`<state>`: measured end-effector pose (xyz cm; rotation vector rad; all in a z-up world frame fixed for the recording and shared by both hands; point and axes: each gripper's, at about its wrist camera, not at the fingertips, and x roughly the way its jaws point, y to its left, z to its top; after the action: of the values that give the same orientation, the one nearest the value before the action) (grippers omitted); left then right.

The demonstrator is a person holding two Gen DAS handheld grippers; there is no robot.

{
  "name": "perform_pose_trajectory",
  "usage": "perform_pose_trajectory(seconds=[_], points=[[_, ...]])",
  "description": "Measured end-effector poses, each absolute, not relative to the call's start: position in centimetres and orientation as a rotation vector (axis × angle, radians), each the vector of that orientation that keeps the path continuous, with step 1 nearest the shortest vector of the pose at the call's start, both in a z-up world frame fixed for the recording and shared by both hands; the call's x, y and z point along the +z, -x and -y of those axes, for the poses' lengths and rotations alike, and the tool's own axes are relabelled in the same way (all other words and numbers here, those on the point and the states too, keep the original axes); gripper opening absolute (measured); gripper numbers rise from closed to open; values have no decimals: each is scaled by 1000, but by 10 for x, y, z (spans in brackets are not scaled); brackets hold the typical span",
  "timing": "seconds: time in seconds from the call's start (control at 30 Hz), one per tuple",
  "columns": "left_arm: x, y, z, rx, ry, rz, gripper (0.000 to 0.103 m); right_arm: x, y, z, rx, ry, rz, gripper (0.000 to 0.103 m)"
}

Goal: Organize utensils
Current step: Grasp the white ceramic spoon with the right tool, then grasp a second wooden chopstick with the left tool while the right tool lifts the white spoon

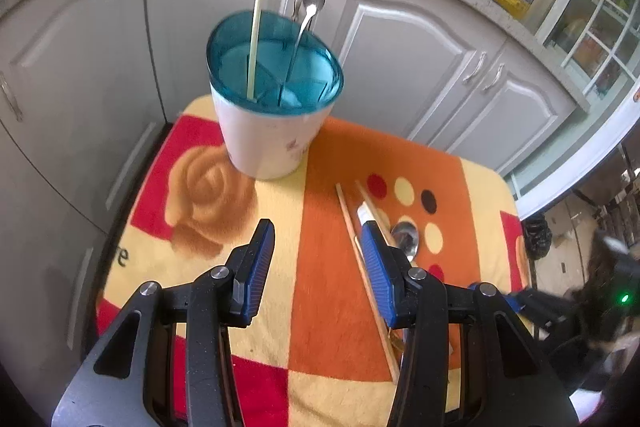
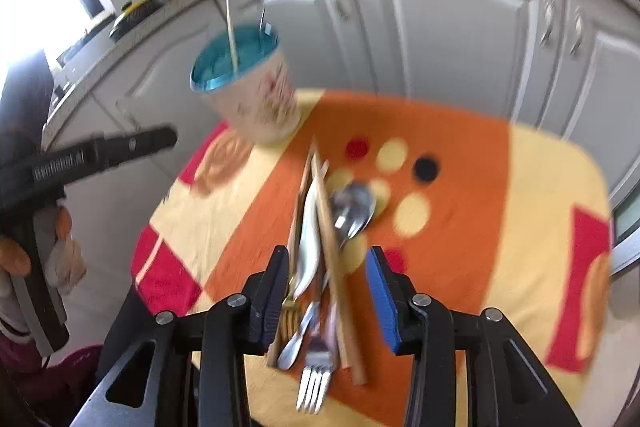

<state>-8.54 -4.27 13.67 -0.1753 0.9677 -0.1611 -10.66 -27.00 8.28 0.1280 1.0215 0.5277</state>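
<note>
Blurred steel and wood make the pile of utensils (image 2: 320, 267) hard to sort in the right wrist view; a fork (image 2: 314, 383), a spoon (image 2: 354, 207) and chopsticks (image 2: 334, 267) can be made out. The right gripper (image 2: 328, 267) stands partly open over the pile, pads clear of it. The left gripper (image 1: 316, 255) is partly open and empty; the holder (image 1: 272, 95) stands at its twelve o'clock on the cloth (image 1: 332, 307), and its right finger hides part of the pile.
</note>
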Motion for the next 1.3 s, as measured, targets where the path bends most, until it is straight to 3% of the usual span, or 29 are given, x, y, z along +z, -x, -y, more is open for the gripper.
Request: perform_pose_trajectory(seconds=[0.17,0.23,0.33,0.47,0.8,1.3], points=[[127,81,43,-160,170,-987,44,59,108,255,558,-171,-1061,38],[123,78,43,-156,176,-997,44,50,103,250,538,-175,-1077,33],[116,76,44,-152,170,-1014,44,39,93,250,530,-211,-1090,12],[105,73,47,-150,146,-1044,44,44,85,258,518,-199,-1065,3],[77,61,59,-151,127,-1112,44,73,76,335,407,-235,-977,3],[35,1,99,-102,49,-1187,44,40,79,388,345,-360,-1029,3]])
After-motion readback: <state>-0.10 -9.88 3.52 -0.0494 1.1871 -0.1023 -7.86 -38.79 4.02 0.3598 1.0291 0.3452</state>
